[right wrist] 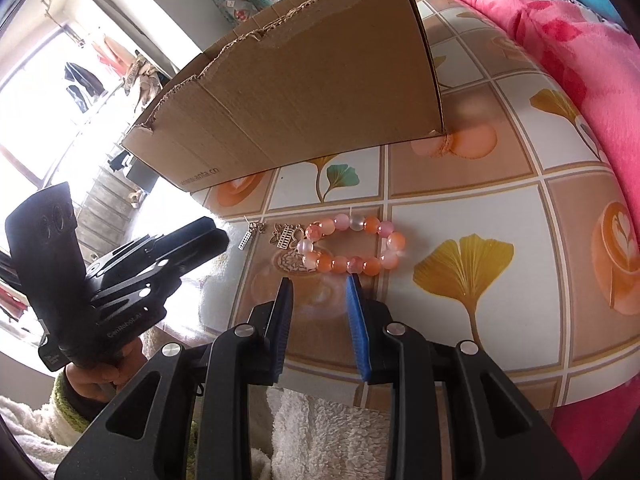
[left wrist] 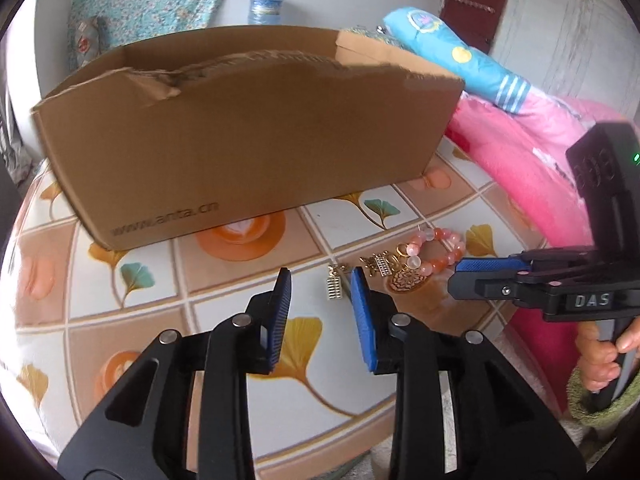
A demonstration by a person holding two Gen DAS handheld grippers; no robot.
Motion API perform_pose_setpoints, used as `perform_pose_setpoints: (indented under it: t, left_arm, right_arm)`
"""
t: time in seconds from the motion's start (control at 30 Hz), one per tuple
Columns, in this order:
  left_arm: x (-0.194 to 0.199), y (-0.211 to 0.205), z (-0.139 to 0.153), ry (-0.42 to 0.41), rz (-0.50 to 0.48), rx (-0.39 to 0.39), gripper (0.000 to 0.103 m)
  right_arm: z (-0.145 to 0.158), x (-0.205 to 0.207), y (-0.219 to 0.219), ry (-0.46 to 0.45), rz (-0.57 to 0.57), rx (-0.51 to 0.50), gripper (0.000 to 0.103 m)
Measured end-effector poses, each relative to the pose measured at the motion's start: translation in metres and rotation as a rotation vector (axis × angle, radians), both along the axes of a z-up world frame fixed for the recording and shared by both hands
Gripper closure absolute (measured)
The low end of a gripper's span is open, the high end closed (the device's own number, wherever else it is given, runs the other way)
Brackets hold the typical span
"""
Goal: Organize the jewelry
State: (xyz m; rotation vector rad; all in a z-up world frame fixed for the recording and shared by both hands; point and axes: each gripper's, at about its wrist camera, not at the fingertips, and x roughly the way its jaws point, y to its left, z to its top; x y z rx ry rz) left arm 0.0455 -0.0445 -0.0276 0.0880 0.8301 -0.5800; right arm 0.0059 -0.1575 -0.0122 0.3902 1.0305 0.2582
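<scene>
The left gripper points forward over the table. Its two blue pads are wide apart and nothing is between them. It hangs just above the tiled cloth with yellow leaves on it.

The bead bracelet lies flat on the table. Its beads are orange, pink and white. In the right wrist view it sits at 12 o'clock from the right gripper, just past the tips of the blue pads. In the left wrist view the bracelet is at 1 o'clock from the left gripper.

Small gold charms lie right beside the bracelet, at its 9 o'clock side in the right wrist view. A round gold charm lies by them. One little ladder charm lies a bit apart from the rest, and in the left wrist view it sits just beyond the gap between the left pads.

The right gripper is also wide, with nothing held. In the left wrist view it comes in from 3 o'clock, lying level, with its tip near the bracelet. A hand in a green cuff holds its handle.

The cardboard box stands on the table behind the jewelry, at 12 o'clock. Its top edge is torn. A pink blanket lies at 2 o'clock.
</scene>
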Motion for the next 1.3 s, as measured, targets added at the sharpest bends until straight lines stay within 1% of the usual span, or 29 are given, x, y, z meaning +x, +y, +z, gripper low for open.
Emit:
perform_pose_setpoints:
  t: [0.1,0.17,0.23,0.27,0.3,0.33,0.37,0.4,0.47,0.5,0.57,0.7,0.77,0.87,0.93,1.07,1.17,1.2,1.23,1.3]
  left_arm:
    - [0.002,-0.014,-0.007,-0.021,-0.028,0.049,0.074]
    - [0.001,-0.022,-0.009,-0.068,-0.044,0.094,0.074]
    - [0.0,-0.028,-0.011,-0.103,-0.053,0.141,0.084]
    - [0.0,-0.028,-0.01,-0.102,-0.066,0.135,0.093]
    - [0.001,-0.027,-0.01,-0.1,-0.068,0.132,0.098]
    - [0.002,-0.026,-0.01,-0.097,-0.067,0.127,0.098]
    - [0.002,-0.024,-0.01,-0.092,-0.064,0.116,0.098]
    - [0.003,-0.022,-0.01,-0.087,-0.059,0.102,0.1]
    - [0.004,-0.012,-0.007,-0.064,-0.041,0.045,0.1]
    - [0.004,-0.008,-0.006,-0.055,-0.029,0.025,0.103]
    - [0.004,0.005,-0.002,-0.04,0.001,-0.02,0.103]
    - [0.001,0.029,0.007,-0.02,0.052,-0.113,0.103]
    - [-0.001,0.039,0.009,-0.02,0.082,-0.138,0.103]
    - [0.0,0.05,0.009,-0.006,0.115,-0.179,0.103]
    - [0.0,0.054,0.007,0.001,0.133,-0.187,0.103]
    - [0.003,0.056,-0.002,0.026,0.152,-0.201,0.103]
    - [0.009,0.061,-0.012,0.074,0.173,-0.221,0.103]
    - [0.011,0.063,-0.017,0.097,0.178,-0.231,0.103]
    - [0.011,0.064,-0.018,0.099,0.181,-0.252,0.103]
    - [0.012,0.063,-0.018,0.099,0.177,-0.257,0.103]
  right_arm:
    - [0.0,0.0,0.002,-0.005,-0.005,-0.007,0.076]
    - [-0.001,-0.001,0.002,-0.006,-0.008,-0.007,0.076]
    - [-0.001,-0.001,0.002,-0.007,-0.011,-0.006,0.076]
    - [-0.001,-0.001,0.003,-0.006,-0.011,-0.006,0.076]
    - [-0.001,0.0,0.003,-0.006,-0.011,-0.006,0.076]
    - [-0.001,0.0,0.003,-0.006,-0.01,-0.006,0.076]
    - [-0.001,0.0,0.003,-0.006,-0.009,-0.006,0.076]
    - [-0.001,0.0,0.003,-0.005,-0.008,-0.005,0.076]
    - [-0.001,0.001,0.003,-0.002,-0.006,-0.005,0.076]
    - [-0.001,0.001,0.003,0.0,-0.005,-0.009,0.076]
    - [0.0,0.001,0.006,0.0,0.002,-0.03,0.076]
    - [0.003,0.003,0.022,-0.015,0.05,-0.065,0.076]
    - [0.003,0.005,0.031,-0.026,0.079,-0.083,0.076]
    - [0.001,0.011,0.043,-0.03,0.114,-0.14,0.076]
    - [0.001,0.016,0.045,-0.04,0.125,-0.17,0.076]
    - [0.004,0.029,0.035,-0.035,0.087,-0.236,0.076]
    - [0.007,0.038,0.02,-0.011,0.036,-0.232,0.076]
    - [0.009,0.039,0.019,-0.013,0.035,-0.22,0.076]
    - [0.012,0.038,0.02,-0.023,0.045,-0.216,0.076]
    - [0.016,0.034,0.03,-0.046,0.081,-0.247,0.076]
